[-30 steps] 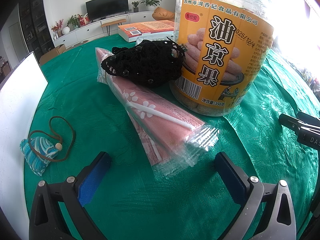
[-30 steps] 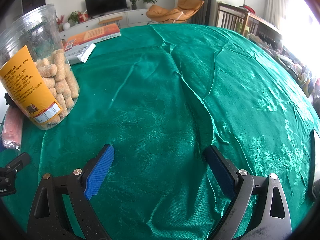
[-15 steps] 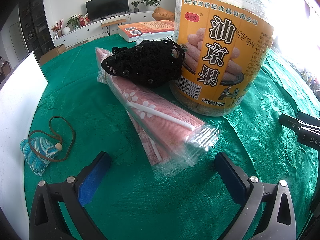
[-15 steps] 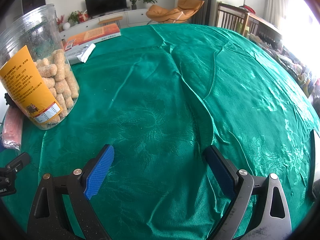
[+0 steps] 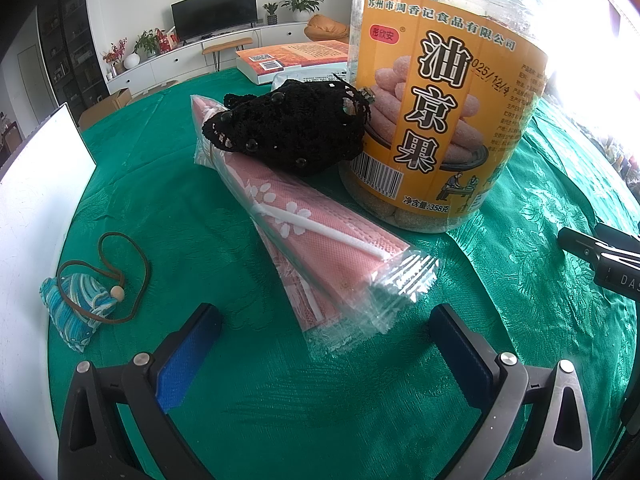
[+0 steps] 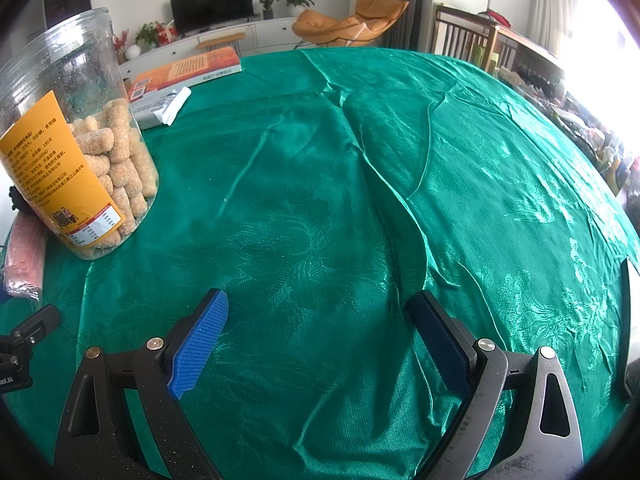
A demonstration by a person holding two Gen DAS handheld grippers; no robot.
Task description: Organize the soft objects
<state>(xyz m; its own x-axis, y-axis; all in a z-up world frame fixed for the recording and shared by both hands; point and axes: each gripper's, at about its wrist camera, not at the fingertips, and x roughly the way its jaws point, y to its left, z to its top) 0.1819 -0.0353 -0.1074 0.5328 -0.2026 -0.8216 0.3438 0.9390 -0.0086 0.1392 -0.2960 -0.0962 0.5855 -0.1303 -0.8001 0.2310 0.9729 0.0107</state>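
In the left wrist view, a pink mask pack in clear wrap (image 5: 320, 240) lies on the green tablecloth just ahead of my open, empty left gripper (image 5: 324, 344). A black crocheted pouch (image 5: 292, 128) rests on its far end, against a snack jar (image 5: 444, 92). A small blue striped pouch with a brown cord (image 5: 80, 308) lies at the left. In the right wrist view, my right gripper (image 6: 316, 332) is open and empty over bare cloth; the pink pack's edge (image 6: 24, 256) shows at far left.
The snack jar also shows in the right wrist view (image 6: 76, 144). An orange book (image 6: 188, 72) and a white packet (image 6: 164, 108) lie at the table's far side. A white board (image 5: 28, 200) stands at the left. The green tablecloth (image 6: 400, 184) is wrinkled.
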